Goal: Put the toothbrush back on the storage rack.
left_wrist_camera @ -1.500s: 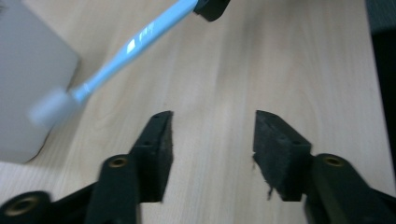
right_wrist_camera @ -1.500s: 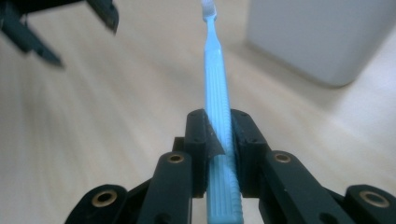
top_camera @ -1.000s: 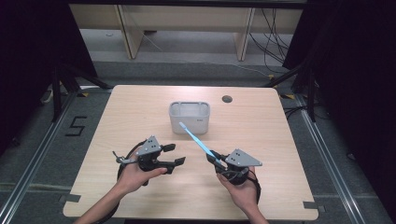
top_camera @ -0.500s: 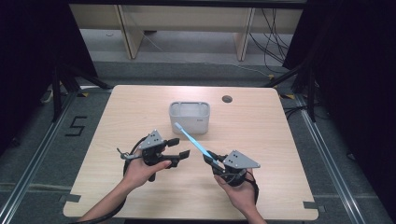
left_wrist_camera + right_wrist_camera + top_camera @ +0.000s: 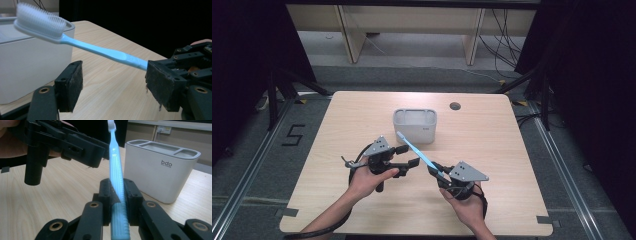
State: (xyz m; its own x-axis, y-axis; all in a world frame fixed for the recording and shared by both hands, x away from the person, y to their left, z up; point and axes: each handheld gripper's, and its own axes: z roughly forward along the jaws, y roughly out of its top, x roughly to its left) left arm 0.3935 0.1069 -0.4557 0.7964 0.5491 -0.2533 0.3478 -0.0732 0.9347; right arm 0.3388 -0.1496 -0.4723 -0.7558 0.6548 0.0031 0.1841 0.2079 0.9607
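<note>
Light wooden table (image 5: 337, 125) with rounded corners and a dark round hole: carries all items listed.

White rectangular plastic holder (image 5: 415, 125), open compartments on top, "bdo" printed on its side: stands on the table, just beyond both grippers.

Left gripper (image 5: 408, 156), black, hand-held: jaws wide apart, holding nothing; the toothbrush handle passes just above and between them.

Right gripper (image 5: 434, 170), black, hand-held: jaws clamped on the lower handle of the toothbrush.

Light blue plastic toothbrush (image 5: 416, 150) with white bristles: slants from the right gripper up toward the holder, head near the holder's rim.
</note>
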